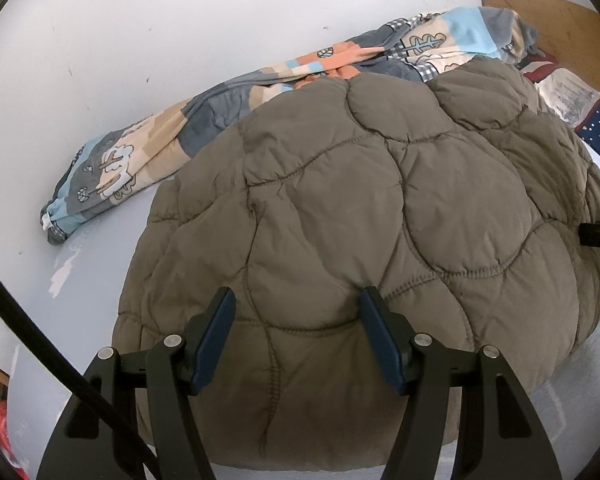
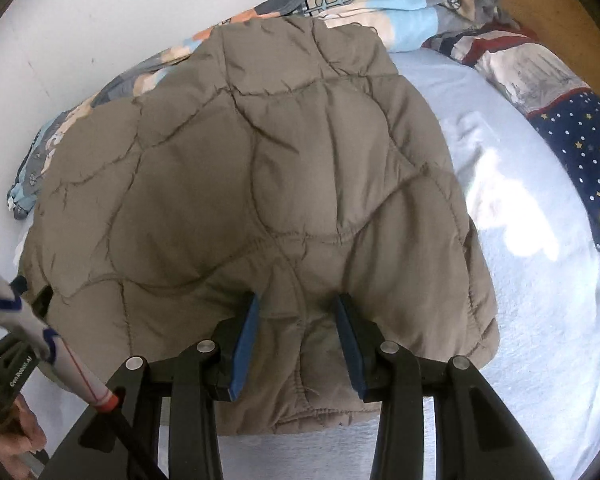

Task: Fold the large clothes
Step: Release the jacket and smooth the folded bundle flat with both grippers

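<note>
A brown quilted jacket lies folded on the pale blue sheet of a bed, its far edge against a patterned duvet bunched along the white wall. The left gripper hangs released over the jacket's near left hem, its pads apart and clear of the cloth. The right gripper pinches a puffed fold at the near hem.

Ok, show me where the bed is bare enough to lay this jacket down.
Bare light-blue sheet lies between the brown quilted jacket and the star-print bedding, and continues along the near edge. Crowded: the patterned duvet is bunched against the wall behind the jacket.
</note>
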A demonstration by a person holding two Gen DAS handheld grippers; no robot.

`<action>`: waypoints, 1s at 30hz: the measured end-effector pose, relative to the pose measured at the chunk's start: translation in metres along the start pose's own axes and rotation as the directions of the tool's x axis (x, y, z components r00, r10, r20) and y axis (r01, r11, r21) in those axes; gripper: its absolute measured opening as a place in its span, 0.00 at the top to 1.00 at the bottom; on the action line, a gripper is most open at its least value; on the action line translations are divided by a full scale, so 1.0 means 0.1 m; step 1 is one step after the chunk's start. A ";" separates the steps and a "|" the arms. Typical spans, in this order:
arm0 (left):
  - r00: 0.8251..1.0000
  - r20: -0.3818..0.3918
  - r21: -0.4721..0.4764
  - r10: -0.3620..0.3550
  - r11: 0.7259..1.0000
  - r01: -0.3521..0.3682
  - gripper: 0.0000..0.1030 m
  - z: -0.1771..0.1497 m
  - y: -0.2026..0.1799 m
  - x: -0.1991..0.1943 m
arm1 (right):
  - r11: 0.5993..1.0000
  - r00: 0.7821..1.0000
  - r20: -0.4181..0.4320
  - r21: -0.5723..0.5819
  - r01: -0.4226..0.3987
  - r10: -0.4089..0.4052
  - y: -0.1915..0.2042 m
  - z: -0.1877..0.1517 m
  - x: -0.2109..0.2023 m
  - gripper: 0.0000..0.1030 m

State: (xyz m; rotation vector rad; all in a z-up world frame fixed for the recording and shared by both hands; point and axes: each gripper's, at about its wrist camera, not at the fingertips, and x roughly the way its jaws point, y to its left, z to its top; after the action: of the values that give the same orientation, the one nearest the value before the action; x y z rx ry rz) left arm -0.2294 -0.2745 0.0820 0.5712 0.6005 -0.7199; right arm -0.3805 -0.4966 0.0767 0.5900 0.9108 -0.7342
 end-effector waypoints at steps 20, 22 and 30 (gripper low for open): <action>0.997 -0.017 -0.136 -0.069 0.989 0.066 0.38 0.08 0.32 -0.09 | 0.999 0.999 0.031 0.007 0.037 -0.038 0.02 -0.01 -0.24 0.54; 0.997 -0.037 -0.188 -0.068 0.980 0.059 0.38 0.08 0.48 -0.08 | 0.998 0.997 0.047 0.021 0.057 -0.058 -0.03 0.01 -0.32 0.51; 0.987 -0.134 -0.327 -0.090 0.944 0.041 0.38 -0.06 0.84 0.02 | 0.966 0.969 0.117 -0.120 0.230 -0.216 0.18 -0.13 -0.47 0.50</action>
State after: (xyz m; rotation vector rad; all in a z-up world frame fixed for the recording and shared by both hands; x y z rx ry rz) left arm -0.1680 -0.2190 0.0988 0.3007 0.8608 -0.6274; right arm -0.3921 -0.4611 0.1131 0.3315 0.9314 -0.8910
